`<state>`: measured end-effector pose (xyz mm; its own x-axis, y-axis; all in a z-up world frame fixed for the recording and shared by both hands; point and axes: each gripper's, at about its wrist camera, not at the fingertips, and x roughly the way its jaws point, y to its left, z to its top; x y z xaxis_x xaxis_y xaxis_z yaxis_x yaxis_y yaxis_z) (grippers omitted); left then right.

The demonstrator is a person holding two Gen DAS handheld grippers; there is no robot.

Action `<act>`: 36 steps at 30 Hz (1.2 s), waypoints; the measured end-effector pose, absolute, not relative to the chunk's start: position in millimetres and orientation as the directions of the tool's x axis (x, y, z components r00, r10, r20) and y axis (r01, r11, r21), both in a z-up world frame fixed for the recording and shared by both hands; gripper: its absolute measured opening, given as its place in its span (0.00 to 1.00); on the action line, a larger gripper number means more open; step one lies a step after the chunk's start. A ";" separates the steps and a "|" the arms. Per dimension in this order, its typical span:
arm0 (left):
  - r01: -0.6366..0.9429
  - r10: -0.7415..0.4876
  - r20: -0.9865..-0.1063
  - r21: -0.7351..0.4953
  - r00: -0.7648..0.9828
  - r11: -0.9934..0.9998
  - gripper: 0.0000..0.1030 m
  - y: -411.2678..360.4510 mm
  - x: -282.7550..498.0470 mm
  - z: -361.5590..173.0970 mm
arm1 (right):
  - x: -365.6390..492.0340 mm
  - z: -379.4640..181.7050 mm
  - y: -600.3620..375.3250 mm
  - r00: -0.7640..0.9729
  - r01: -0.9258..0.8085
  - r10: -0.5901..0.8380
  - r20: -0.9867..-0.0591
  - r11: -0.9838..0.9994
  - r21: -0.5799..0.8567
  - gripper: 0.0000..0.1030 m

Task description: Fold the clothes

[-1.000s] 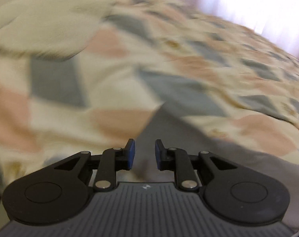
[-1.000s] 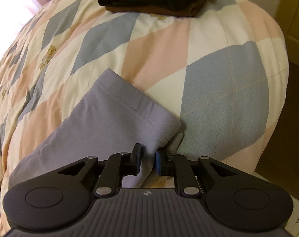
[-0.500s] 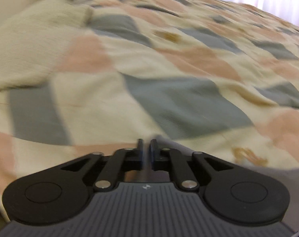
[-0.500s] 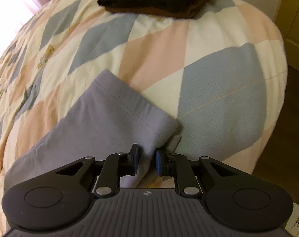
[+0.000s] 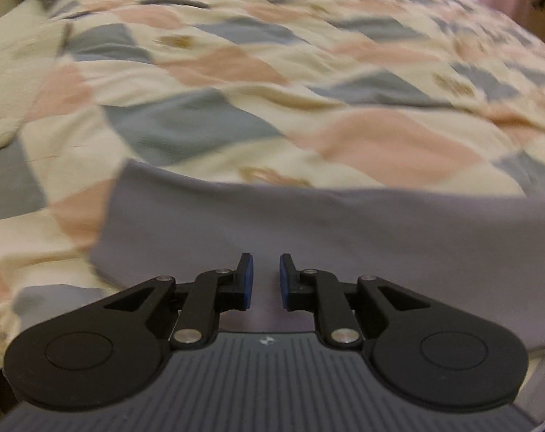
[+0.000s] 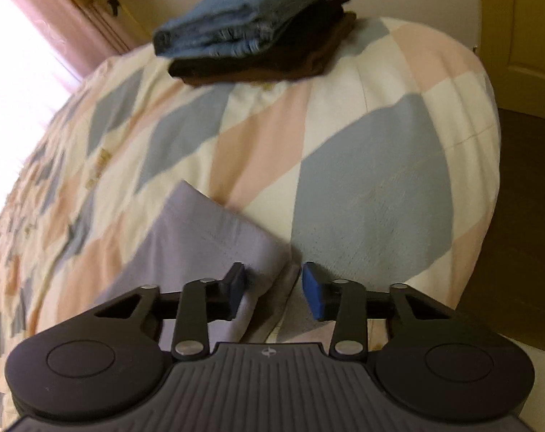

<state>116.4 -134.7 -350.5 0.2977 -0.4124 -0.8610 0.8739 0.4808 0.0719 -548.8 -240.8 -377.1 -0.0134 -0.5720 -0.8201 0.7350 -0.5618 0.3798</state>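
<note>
Grey garment (image 5: pixel 308 230) lies flat on bed quilt (image 5: pixel 207 122), near bed's edge. My left gripper (image 5: pixel 262 276) hovers over it, jaws slightly apart, nothing between. My right gripper (image 6: pixel 272 288) at garment's hemmed corner (image 6: pixel 214 230), jaws wide apart, empty. Folded clothes stack (image 6: pixel 258 28) well beyond, on quilt.

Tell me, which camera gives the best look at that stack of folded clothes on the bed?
The right wrist view. There the folded stack sits in plain sight at the far end of the quilt, blue denim on top of dark brown pieces. The left wrist view does not show it at all, only the grey garment lying on the quilt.
</note>
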 end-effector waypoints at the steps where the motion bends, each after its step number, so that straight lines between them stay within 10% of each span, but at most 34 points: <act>1: 0.882 -0.409 -0.866 0.071 0.287 0.466 0.12 -138.4 109.6 -353.9 | -546.4 -379.8 -245.2 -0.022 0.746 -0.563 -0.826 -0.559 0.361 0.16; 6: 0.898 -0.358 -0.885 0.133 0.299 0.420 0.14 -151.2 89.6 -372.8 | -539.7 -391.0 -264.7 -0.058 0.803 -0.516 -0.855 -0.533 0.267 0.12; 11: 0.908 -0.384 -0.872 0.144 0.305 0.394 0.14 -154.0 66.8 -351.0 | -519.9 -372.0 -283.2 -0.231 0.888 -0.474 -0.850 -0.459 0.015 0.49; 16: 0.951 -0.408 -0.881 0.125 0.238 0.284 0.15 -163.8 20.0 -353.4 | -451.4 -348.1 -272.3 -0.210 0.970 -0.640 -0.739 -0.229 -0.077 0.43; 21: 0.954 -0.304 -0.923 0.159 0.235 0.256 0.16 -174.6 -7.3 -368.3 | -449.2 -403.1 -284.8 -0.190 0.981 -0.482 -0.855 -0.132 -0.144 0.33; 36: 0.974 -0.387 -0.898 0.153 0.207 0.167 0.29 -188.9 -70.5 -176.4 | -426.2 -267.1 -271.6 0.033 0.975 -0.546 -0.837 -0.166 0.147 0.53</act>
